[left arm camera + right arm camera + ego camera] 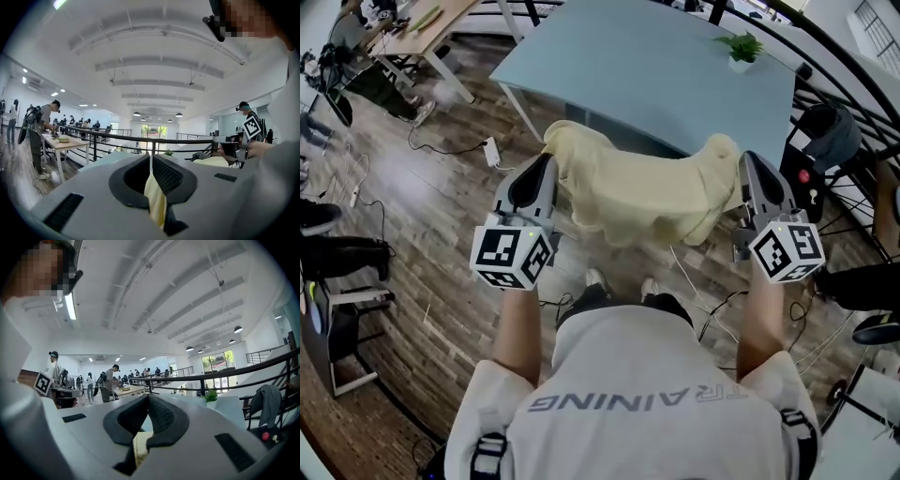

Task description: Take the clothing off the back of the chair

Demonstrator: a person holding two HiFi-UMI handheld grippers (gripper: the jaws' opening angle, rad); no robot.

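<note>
A pale yellow garment [637, 192] hangs spread in the air between my two grippers, in front of a light blue table. My left gripper [549, 161] is shut on its left end, and a strip of the yellow cloth [155, 199] shows pinched between the jaws of the left gripper [151, 157]. My right gripper [748, 159] is shut on the right end. The right gripper view shows a fold of the cloth [139, 446] low between the closed jaws of the right gripper [146, 398]. The garment hides whatever is under it, so no chair back shows there.
The light blue table [656, 66] carries a small potted plant [741, 47]. A chair with grey clothing [830, 131] stands by a black railing [853, 66] at right. A power strip [490, 150] and cables lie on the wooden floor. A wooden desk [422, 28] is at top left.
</note>
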